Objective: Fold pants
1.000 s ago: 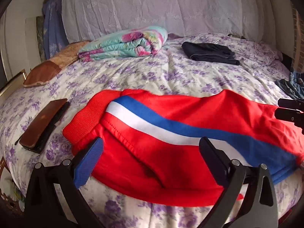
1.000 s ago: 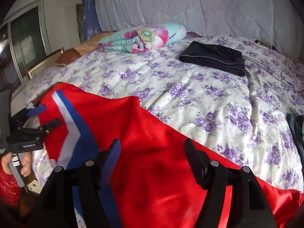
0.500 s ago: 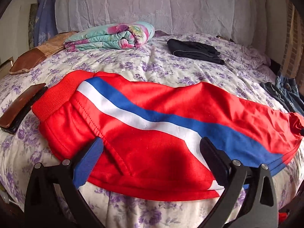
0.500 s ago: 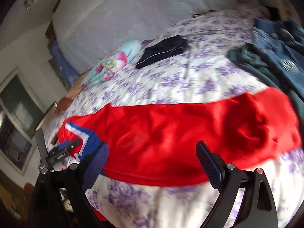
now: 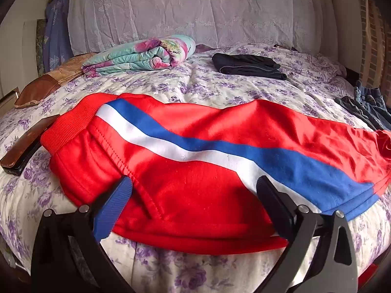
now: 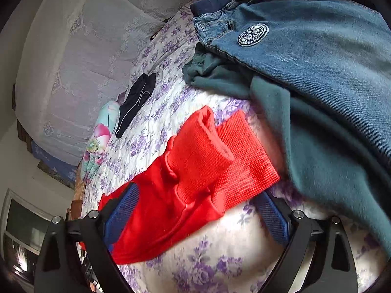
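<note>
Red pants [image 5: 195,141] with a blue and white side stripe lie stretched across the flowered bed [image 5: 171,85], waistband at the left. My left gripper [image 5: 193,183] hovers open over the seat of the pants near the front edge, nothing pinched between its fingers. In the right wrist view, the ribbed red leg cuffs [image 6: 220,161] lie one on top of the other. My right gripper [image 6: 195,191] is rolled to one side just over them. Its jaws are closing, with the cuffs between the blue pads but not pressed.
A folded floral blanket [image 5: 141,53] and a folded black garment [image 5: 246,67] lie near the headboard. A brown case [image 5: 24,146] rests left of the waistband. Blue jeans [image 6: 305,44] and a teal-green garment [image 6: 330,146] are piled right beside the cuffs.
My right gripper has swept along the pants from the waist end to the leg cuffs and rolled over. The left gripper has dipped slightly toward the pants.
</note>
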Demonstrator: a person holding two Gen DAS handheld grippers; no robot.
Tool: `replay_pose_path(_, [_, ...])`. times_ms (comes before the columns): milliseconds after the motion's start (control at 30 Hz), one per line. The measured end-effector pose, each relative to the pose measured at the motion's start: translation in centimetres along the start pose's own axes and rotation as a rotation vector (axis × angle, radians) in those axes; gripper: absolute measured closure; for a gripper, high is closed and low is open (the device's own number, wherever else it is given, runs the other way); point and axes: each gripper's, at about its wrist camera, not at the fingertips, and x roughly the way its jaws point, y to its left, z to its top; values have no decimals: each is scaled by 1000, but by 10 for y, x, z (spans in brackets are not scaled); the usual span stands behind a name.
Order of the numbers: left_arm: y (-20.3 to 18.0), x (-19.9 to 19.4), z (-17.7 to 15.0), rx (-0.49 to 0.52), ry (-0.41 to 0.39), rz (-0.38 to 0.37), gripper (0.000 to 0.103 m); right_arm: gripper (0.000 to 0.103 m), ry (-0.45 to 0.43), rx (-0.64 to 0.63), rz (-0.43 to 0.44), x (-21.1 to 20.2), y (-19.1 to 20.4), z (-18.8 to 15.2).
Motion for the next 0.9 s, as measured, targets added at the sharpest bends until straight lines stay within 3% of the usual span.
replay_pose_path(67, [1, -3, -3, 2, -11, -11, 4, 57, -44, -20, -33, 0, -6, -3])
replay_pose_path(167, [1, -4, -7, 21, -20, -22, 4, 66, -111, -31, -5, -5, -13, -12])
replay_pose_path(267, [1, -5, -9, 19, -32, -25, 5, 73, -191, -83, -38, -10, 6, -17])
replay_pose_path(400, [3, -7, -12, 10, -47, -36, 5, 76, -292, -268, -49, -18, 67, -21])
replay_pose_path(533, [6, -9, -16, 11, -70, -53, 5, 83, -315, -532, -21, -10, 148, -43])
replay_pose_path(667, [8, -9, -18, 8, -80, -68, 5, 86, -225, -758, 47, 27, 220, -87])
replay_pose_path(800, [8, -9, -19, 7, -81, -69, 5, 88, -54, -872, 98, 72, 252, -135])
replay_pose_path(833, [8, -9, -19, 7, -81, -69, 5, 87, 8, -918, 89, 83, 257, -149])
replay_pose_path(900, [8, -9, -19, 6, -85, -72, 5, 75, 105, -1067, 65, 99, 261, -178])
